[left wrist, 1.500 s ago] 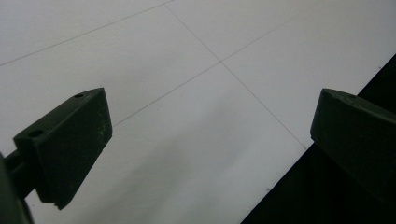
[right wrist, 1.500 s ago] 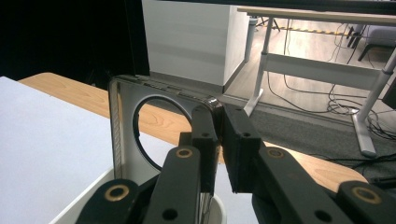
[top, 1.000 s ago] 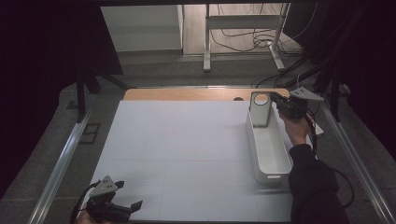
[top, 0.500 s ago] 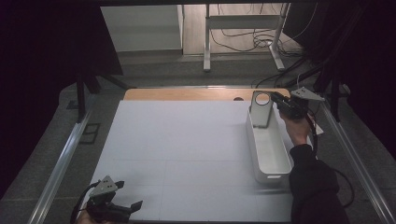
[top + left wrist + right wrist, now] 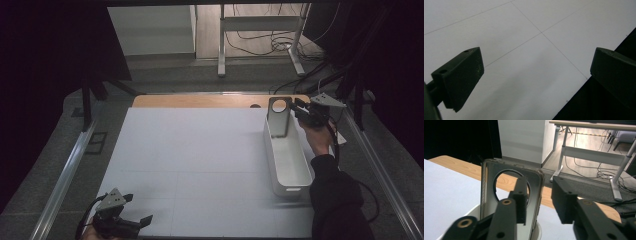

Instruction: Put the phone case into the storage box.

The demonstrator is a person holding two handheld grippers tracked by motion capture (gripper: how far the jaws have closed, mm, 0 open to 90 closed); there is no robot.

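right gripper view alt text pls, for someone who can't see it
A clear phone case with a round camera hole stands upright in the end of a white plastic bin. The right gripper has just been opening, its black fingers straddling the case's edge.

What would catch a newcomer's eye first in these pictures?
Probably the phone case with a big round hole, standing upright at the far end of the white bin on the table's right side. The right gripper sits right beside it, jaws just opening, one in front of the case, none pressing on it. The left gripper waits open over the white sheet's near left corner.
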